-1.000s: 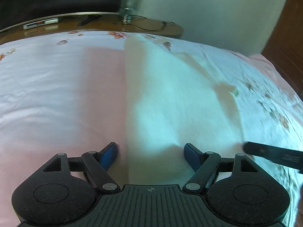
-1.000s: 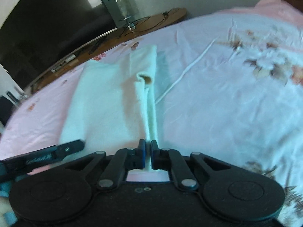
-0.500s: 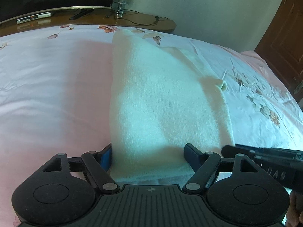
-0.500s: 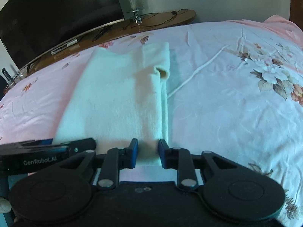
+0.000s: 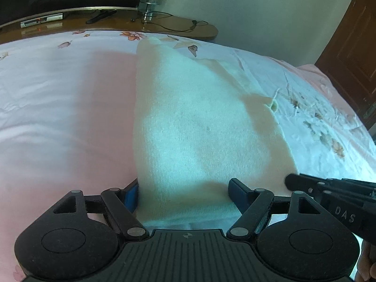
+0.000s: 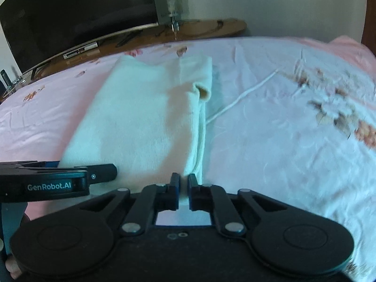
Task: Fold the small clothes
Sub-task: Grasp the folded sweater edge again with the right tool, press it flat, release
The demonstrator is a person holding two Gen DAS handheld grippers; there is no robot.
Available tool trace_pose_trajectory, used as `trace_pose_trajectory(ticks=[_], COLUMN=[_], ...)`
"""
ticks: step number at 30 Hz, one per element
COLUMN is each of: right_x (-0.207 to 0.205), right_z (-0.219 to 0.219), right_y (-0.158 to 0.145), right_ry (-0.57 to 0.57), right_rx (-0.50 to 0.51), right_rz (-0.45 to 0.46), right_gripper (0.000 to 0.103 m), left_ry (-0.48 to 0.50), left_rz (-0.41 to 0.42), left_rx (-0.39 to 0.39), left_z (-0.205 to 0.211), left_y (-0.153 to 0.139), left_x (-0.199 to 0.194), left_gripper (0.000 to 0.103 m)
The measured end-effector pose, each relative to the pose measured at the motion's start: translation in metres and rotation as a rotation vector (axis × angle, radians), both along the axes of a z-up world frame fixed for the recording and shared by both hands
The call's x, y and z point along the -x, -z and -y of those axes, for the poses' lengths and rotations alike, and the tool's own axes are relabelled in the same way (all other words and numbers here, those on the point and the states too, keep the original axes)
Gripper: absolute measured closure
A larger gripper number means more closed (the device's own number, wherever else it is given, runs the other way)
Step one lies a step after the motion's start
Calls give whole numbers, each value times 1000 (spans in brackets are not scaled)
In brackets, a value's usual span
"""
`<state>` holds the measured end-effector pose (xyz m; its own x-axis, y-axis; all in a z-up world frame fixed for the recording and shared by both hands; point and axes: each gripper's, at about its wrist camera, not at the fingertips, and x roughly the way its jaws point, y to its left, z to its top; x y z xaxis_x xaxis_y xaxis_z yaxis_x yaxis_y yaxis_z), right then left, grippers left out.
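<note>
A pale cream knit garment (image 5: 199, 122) lies folded lengthwise on the bed, stretching away from me. It also shows in the right wrist view (image 6: 145, 122), with a sleeve cuff (image 6: 203, 91) curled up on its right edge. My left gripper (image 5: 185, 192) is open, its blue-padded jaws straddling the garment's near left corner. My right gripper (image 6: 184, 183) is shut on the garment's near right edge. The right gripper also shows in the left wrist view (image 5: 329, 195), and the left gripper in the right wrist view (image 6: 70, 176).
The bed has a pink floral sheet (image 5: 58, 108). A wooden TV stand (image 5: 164, 27) with a dark screen (image 6: 70, 18), a glass column (image 6: 169, 0) and cables stands past the far edge. A brown door (image 5: 352, 54) is at right.
My right gripper opened half a second ago and has closed again on the garment's near right edge. The left gripper stayed open and has moved over the near left corner.
</note>
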<state>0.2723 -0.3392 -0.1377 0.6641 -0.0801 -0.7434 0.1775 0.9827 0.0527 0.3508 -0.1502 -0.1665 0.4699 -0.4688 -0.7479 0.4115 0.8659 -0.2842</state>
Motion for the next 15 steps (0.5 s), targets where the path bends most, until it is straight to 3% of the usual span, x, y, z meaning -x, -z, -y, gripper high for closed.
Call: trace_pose_trajectory(ticks=[7,11,15], right_x=[-5,-2,-17], right_z=[14,15,11], right_y=[14,-5,-22], right_ry=[41,26,7], right_rx=[-32,-66,-49], right_rz=[-66,-2,65], right_gripper=[96,91,91], left_ry=[22,-46,-59], left_rz=[11,4,43], left_rx=[-27,32,26], left_z=[4,-12,-8], left_y=[1,-16,-27], left_x=[3,-12,-30], left_gripper=[26,26,27])
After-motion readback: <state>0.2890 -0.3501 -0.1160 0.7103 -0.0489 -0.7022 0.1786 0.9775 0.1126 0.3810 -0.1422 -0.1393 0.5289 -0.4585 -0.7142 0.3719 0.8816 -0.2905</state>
